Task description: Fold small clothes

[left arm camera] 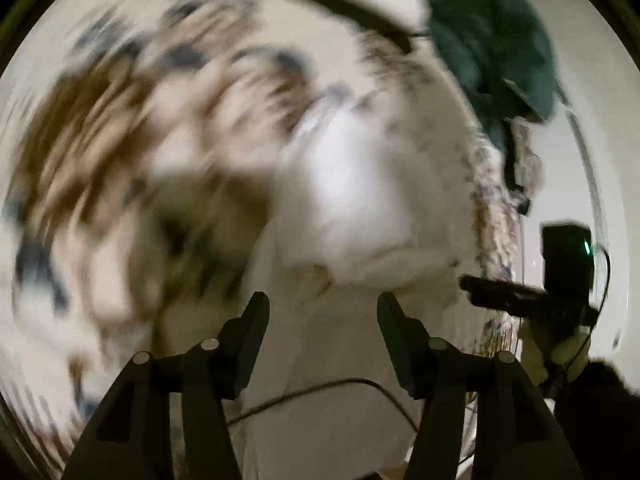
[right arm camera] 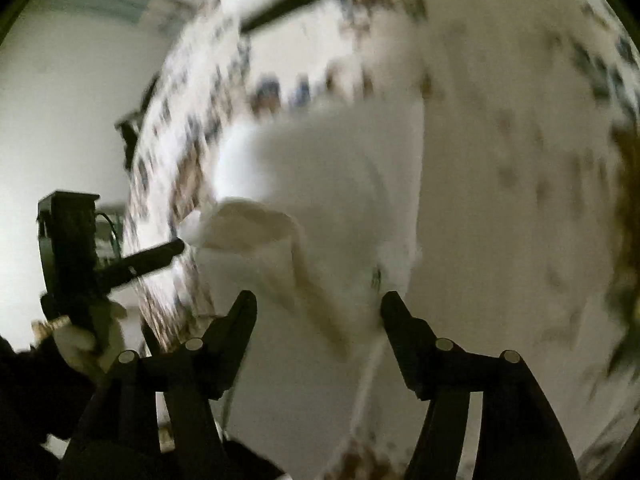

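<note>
A small white garment [left arm camera: 352, 200] lies crumpled on a patterned bedspread [left arm camera: 100, 168], blurred by motion. My left gripper [left arm camera: 322, 304] is open and empty, its jaws wide apart just short of the garment. In the right wrist view the white garment [right arm camera: 320, 184] fills the middle, with a folded edge near the front. My right gripper [right arm camera: 318, 304] is open and empty just before it. The right gripper also shows in the left wrist view [left arm camera: 476, 286] at the right. The left gripper shows in the right wrist view [right arm camera: 176, 246], its tip touching the garment's left corner.
A dark green cloth [left arm camera: 492, 40] lies at the far right of the bedspread. A dark bar [left arm camera: 332, 4] crosses the top. A thin cable [left arm camera: 320, 390] runs over the white surface near my left gripper. A pale wall [right arm camera: 72, 100] stands at the left.
</note>
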Demonstrator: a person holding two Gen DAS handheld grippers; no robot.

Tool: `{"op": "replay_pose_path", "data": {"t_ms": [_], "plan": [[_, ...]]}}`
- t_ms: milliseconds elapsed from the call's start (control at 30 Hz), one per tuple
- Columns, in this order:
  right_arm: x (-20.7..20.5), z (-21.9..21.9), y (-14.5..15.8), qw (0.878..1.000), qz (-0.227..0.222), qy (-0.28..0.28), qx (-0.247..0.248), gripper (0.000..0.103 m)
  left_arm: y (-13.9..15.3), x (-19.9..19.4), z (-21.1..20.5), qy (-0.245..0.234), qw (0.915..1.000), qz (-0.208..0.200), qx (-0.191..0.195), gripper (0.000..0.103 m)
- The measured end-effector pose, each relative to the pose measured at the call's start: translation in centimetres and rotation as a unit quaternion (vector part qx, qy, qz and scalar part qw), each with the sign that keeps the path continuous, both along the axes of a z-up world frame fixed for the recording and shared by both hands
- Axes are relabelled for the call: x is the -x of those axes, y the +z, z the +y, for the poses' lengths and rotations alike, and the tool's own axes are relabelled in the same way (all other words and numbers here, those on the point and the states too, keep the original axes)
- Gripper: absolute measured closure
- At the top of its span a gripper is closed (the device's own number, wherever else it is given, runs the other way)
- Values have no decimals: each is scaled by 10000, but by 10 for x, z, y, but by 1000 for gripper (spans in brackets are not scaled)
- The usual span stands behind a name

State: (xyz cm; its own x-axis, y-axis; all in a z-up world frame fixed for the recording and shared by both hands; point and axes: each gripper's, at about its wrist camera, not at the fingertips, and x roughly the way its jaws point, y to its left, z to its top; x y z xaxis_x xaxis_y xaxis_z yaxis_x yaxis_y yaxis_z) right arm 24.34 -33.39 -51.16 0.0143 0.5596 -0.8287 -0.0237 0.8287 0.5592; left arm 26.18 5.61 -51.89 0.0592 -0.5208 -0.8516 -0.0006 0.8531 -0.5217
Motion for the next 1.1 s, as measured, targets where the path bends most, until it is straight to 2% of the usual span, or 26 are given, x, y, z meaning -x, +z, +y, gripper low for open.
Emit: {"op": "replay_pose_path", "data": {"t_ms": [100,167,267,367,400,433,467,600,733,800,833,867,933,1000,1067,1100], "plan": [[16,-14,-4,9994,168,-251,-147,36,-6,-1,23,550,9981,261,80,50],[15,-29,-7,9964,238,-745,-332,36,-9,-12,27,805,9962,307,139,49],[10,-50,-23,9826,523,-1694,-552,36,-18,-33,14,947,9941,452,287,49],[6,-53,-39,9719,741,-2167,-547,36,-27,-46,-8,834,9954,465,121,52],[6,-52,-42,9692,766,-2262,-604,45,-26,-49,-15,802,9960,380,40,57],[8,-50,-46,9655,807,-2391,-646,59,-23,-49,-19,755,9968,241,-68,91],[10,-47,-48,9634,887,-2467,-556,100,-19,-51,-24,688,9973,113,-236,99],[27,-36,-38,9577,820,-2689,-619,101,-15,-45,-13,597,9974,-128,-383,99],[36,-32,-50,9630,992,-2504,-125,101,-34,-49,-6,406,9984,174,-348,95],[37,-32,-57,9624,1086,-2483,-172,101,-34,-52,-4,294,9988,255,-310,93],[36,-33,-55,9630,1061,-2470,-187,98,-30,-51,-3,223,9989,228,-344,83],[36,-34,-52,9635,1034,-2462,-163,93,-27,-50,-3,153,9989,186,-412,77],[38,-36,-47,9628,1015,-2493,-259,83,-18,-46,-1,78,9988,95,-474,47],[43,-38,-39,9607,979,-2570,-380,57,-11,-38,2,70,9992,35,-402,34],[54,-38,-31,9617,1041,-2512,-356,39,-4,-26,6,72,9995,8,-307,33],[61,-37,-28,9617,1057,-2502,-365,39,-2,-17,10,95,9995,13,-313,33]]}}
